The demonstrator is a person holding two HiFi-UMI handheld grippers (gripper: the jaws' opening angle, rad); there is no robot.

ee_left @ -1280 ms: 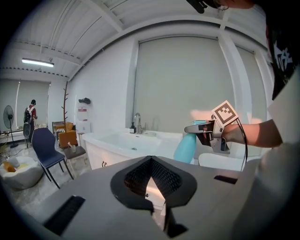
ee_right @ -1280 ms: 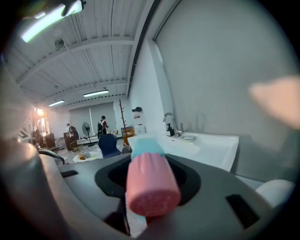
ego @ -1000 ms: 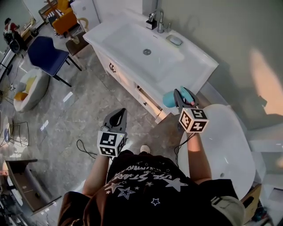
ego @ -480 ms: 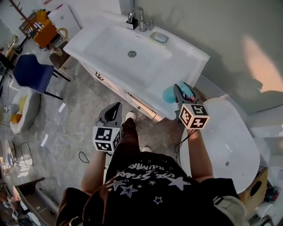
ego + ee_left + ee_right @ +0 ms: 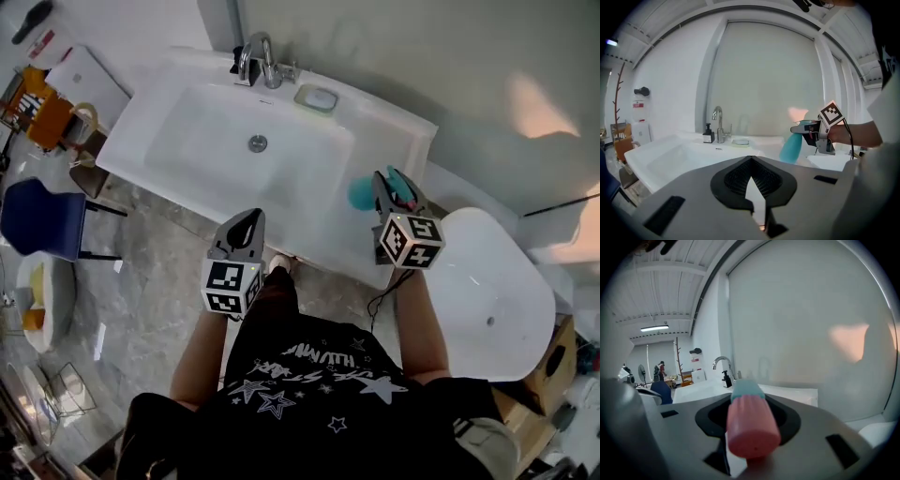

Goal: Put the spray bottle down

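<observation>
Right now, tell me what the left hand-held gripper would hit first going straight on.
The left hand-held gripper would probably meet the white sink top first; depth is unclear.

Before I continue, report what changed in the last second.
The left hand-held gripper and right hand-held gripper moved from over the floor to the white washbasin counter; the teal plastic spray bottle now hangs over its right end. Unchanged: bottle still gripped, left empty.

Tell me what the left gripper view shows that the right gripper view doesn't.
Left gripper view only: the spray bottle side-on with its teal body, held by the right gripper, and a soap dish. Right gripper view only: the pink nozzle end-on between the jaws, and a blue chair. Both: the faucet and the white basin.
</observation>
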